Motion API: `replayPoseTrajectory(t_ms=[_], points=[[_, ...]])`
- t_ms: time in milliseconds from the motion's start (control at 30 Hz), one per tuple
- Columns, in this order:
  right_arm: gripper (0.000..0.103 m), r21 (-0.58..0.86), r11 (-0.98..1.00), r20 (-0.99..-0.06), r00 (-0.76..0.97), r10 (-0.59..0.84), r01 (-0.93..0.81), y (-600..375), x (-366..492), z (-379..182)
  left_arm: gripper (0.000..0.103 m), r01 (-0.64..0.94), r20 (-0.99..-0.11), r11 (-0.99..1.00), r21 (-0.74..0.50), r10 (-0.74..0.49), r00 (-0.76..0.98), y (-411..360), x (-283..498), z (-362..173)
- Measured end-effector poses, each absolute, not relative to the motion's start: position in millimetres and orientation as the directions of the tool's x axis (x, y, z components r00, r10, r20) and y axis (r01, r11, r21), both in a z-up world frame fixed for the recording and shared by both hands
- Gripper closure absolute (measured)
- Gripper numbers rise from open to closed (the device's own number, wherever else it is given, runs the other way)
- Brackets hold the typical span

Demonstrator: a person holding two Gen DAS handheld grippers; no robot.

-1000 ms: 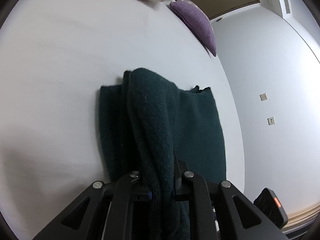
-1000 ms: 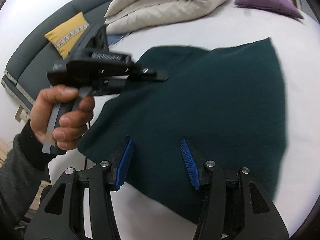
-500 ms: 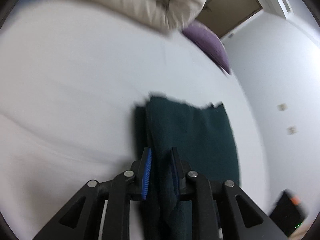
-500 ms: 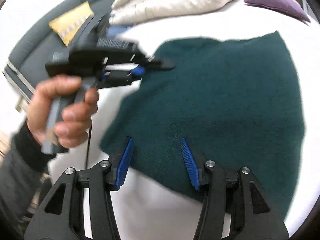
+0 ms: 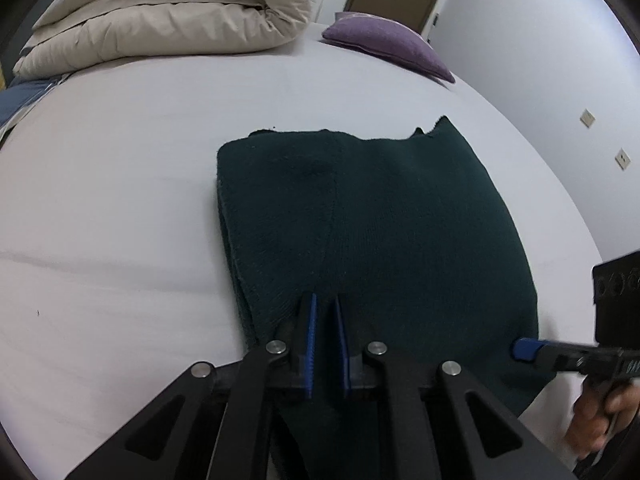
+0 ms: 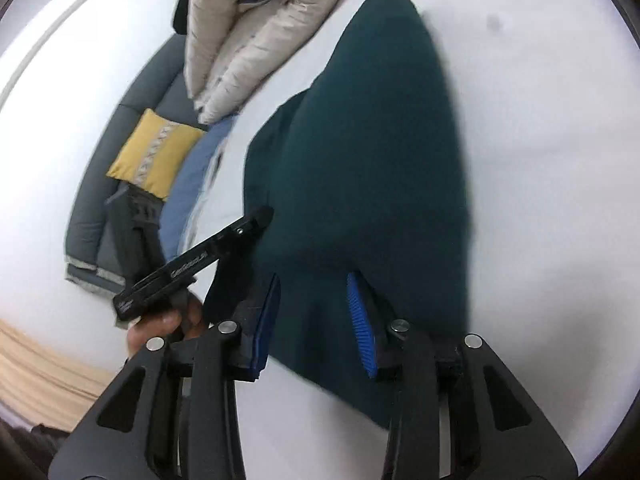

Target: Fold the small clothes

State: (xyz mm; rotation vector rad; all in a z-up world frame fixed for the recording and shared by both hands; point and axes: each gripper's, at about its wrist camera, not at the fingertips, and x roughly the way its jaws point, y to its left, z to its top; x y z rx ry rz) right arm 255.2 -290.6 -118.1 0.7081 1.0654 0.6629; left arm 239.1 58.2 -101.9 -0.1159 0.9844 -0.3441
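A dark green knit garment point(image 5: 400, 232) lies flat on the white bed sheet point(image 5: 120, 200), with one side flap folded in over its left part. My left gripper point(image 5: 325, 320) hovers over the garment's near hem. Its jaws are closing to a narrow slit and I see no cloth pinched between the blue pads. The right wrist view shows the garment point(image 6: 380, 140) from its near end. There my right gripper point(image 6: 314, 320) straddles the hem; its jaws are closing with cloth between them, and the pads stand apart from it. The left gripper point(image 6: 260, 216) points onto the garment's left edge.
A rolled cream duvet point(image 5: 172, 20) and a purple cushion point(image 5: 384, 44) lie at the bed's far end. A grey sofa point(image 6: 120, 140) with a yellow cushion point(image 6: 156, 156) stands beside the bed. The right gripper point(image 5: 528, 350) and a hand point(image 5: 600, 412) sit at the garment's near right corner.
The left gripper let go of the bunched flap, which now lies flat on the garment, and drew back to the near hem. The right gripper rolled, moved onto the hem and narrowed its jaws.
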Motion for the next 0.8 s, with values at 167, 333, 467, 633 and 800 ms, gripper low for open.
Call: replayPoseTrajectory(t_ms=[167,333,467,633,800], points=[[0.067,0.782,0.601,-0.514,0.372,0.773,-0.168,-310,262,-94,0.09,0.234,-0.798,0.94,-0.249,-0.336,0.499,52,244,-103],[0.055,0.811,0.556,-0.458,0.396,0.796,-0.182,-323,324,-56,0.09,0.243,-0.795,0.929,-0.278,-0.365,0.485,56,251,-107],[0.055,0.827,0.554,-0.491,0.355,0.795,-0.097,-316,384,-79,0.09,0.257,-0.794,0.928,-0.271,-0.366,0.486,57,248,-106],[0.056,0.798,0.602,-0.549,0.403,0.732,-0.006,-325,434,-106,0.09,0.257,-0.785,0.922,-0.29,-0.383,0.487,57,250,-110],[0.07,0.781,0.62,-0.58,0.448,0.68,0.071,-348,459,-125,0.09,0.258,-0.781,0.917,-0.305,-0.396,0.482,60,249,-112]])
